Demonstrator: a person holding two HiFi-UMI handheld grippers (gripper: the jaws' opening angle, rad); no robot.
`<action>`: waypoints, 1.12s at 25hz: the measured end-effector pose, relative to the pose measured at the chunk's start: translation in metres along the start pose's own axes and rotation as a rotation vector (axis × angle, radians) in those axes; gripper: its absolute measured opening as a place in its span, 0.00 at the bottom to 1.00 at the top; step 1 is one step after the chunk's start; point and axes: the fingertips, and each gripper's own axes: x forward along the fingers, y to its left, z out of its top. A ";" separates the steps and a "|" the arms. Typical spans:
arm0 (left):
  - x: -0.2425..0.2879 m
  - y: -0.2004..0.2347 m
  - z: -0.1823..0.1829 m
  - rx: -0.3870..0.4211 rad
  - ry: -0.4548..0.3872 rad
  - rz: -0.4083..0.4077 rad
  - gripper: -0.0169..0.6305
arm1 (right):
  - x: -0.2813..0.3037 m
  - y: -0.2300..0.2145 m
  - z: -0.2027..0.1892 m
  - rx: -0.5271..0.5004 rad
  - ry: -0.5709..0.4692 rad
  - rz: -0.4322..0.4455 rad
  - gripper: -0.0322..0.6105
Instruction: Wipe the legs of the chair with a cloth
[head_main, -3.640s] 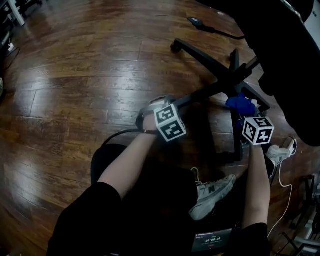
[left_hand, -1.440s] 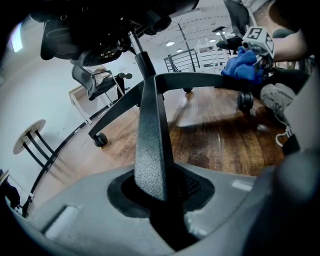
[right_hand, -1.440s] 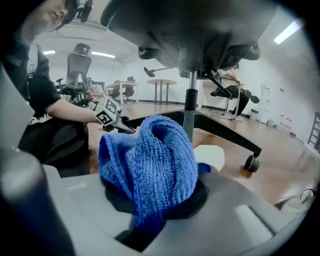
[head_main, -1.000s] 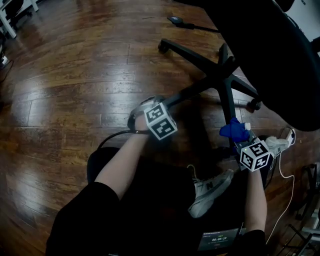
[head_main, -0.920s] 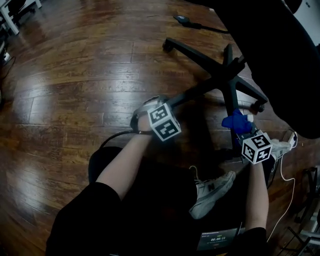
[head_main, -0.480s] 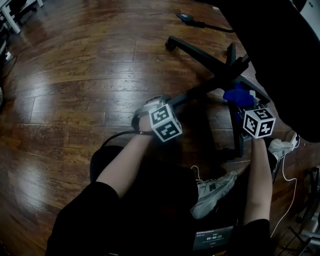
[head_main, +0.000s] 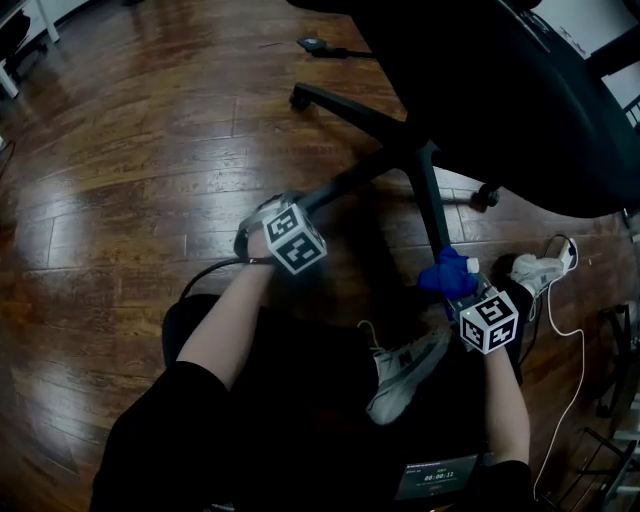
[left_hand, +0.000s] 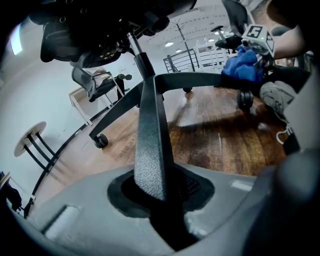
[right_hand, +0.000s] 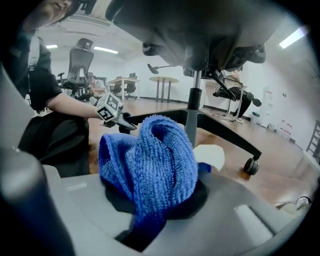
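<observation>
— Head view?
— Wiping, I judge: the right gripper (head_main: 455, 292) clenches the blue cloth (head_main: 443, 274) at the outer end of the near leg (head_main: 430, 210). The left gripper (head_main: 285, 205) steadies the side leg (head_main: 350, 178).
— Left gripper view?
— Only here: jaws clamped on that textured leg.
— Right gripper view?
— Cloth bunched between the jaws; the leg contact is hidden. Next: press, draw along it.

Nubby blue cloth (right_hand: 150, 155), grainy matt chair leg (left_hand: 150, 145), glossy wooden floor (head_main: 130, 170).
</observation>
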 end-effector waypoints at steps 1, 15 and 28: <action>0.000 0.000 0.000 -0.001 0.001 0.001 0.19 | -0.005 0.004 -0.007 0.003 0.003 0.005 0.17; 0.001 0.000 0.001 -0.015 0.019 -0.001 0.19 | 0.044 -0.048 0.065 0.051 -0.081 -0.046 0.17; 0.000 0.000 0.001 0.011 0.004 0.003 0.19 | 0.098 -0.092 0.143 0.042 -0.135 -0.118 0.18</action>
